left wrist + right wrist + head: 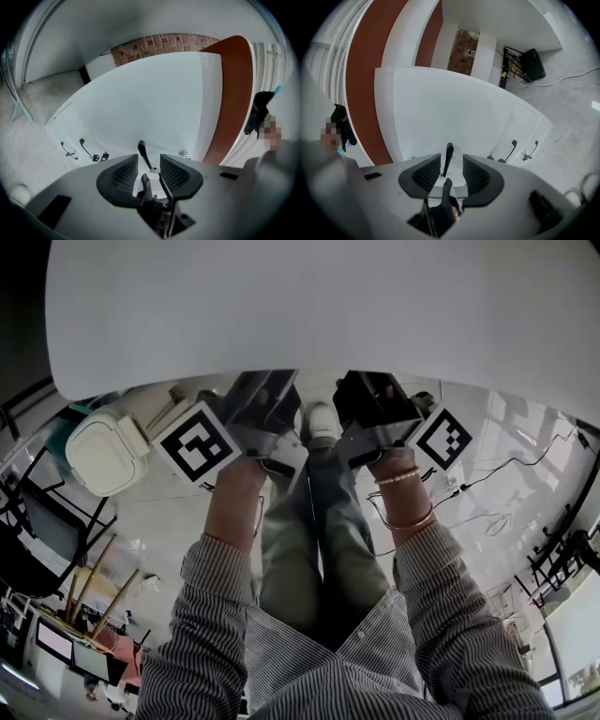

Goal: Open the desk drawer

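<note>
A white desk top [328, 306] fills the upper head view, and both grippers reach under its front edge. My left gripper [262, 395] faces a white drawer front [154, 103]. Its slim black handle [143, 152] stands in the gap between the open jaws of that gripper [149, 171], and the pads do not press on it. My right gripper [375, 397] faces the same kind of white front [450, 112]. A black handle [448, 157] shows between that gripper's spread jaws [451, 171], apart from both pads. Neither gripper holds anything.
Two more black handles [85, 147] sit on a lower white cabinet beside the drawer, also seen from the right [511, 150]. A white lidded bin [105, 451] stands on the floor at left, cables [487, 484] trail at right. A reddish-brown panel [236, 89] borders the desk.
</note>
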`<state>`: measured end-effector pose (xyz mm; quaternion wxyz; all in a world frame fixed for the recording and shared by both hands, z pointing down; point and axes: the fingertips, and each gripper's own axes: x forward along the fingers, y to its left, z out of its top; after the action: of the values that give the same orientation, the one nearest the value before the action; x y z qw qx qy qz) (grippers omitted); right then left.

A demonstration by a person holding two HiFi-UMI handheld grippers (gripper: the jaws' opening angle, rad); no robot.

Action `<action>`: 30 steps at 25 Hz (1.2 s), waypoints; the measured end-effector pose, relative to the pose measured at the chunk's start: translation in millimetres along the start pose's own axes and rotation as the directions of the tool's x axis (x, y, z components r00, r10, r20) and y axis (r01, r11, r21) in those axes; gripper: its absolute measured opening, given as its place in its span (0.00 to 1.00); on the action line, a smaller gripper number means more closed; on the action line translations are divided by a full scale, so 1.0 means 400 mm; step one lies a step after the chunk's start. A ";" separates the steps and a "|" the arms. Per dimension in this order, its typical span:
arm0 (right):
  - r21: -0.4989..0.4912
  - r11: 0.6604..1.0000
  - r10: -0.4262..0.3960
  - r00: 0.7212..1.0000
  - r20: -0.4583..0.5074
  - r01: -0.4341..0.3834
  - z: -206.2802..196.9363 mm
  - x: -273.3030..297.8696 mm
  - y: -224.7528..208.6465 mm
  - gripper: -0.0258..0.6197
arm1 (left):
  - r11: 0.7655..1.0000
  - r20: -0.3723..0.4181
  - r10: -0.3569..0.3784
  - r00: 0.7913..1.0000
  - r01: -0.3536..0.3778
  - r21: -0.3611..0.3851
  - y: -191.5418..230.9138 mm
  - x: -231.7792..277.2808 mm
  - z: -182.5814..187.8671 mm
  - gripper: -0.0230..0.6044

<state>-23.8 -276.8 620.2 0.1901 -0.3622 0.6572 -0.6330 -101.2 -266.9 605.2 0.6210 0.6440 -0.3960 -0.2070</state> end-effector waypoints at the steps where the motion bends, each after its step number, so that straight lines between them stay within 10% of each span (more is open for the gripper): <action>1: 0.000 1.000 0.001 1.000 -0.001 -0.001 -0.003 0.000 -0.001 0.27 | 1.000 -0.003 0.004 1.000 -0.004 -0.001 0.003 0.000 -0.001 0.25; 30: 0.017 0.997 0.080 0.996 0.026 -0.080 0.009 0.020 0.005 0.11 | 0.998 0.025 -0.042 0.999 0.043 -0.043 0.025 0.014 0.011 0.11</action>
<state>-27.3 -285.2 619.4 0.2266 -0.3418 0.6630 -0.6263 -103.6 -273.1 615.4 0.6255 0.6359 -0.3852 -0.2364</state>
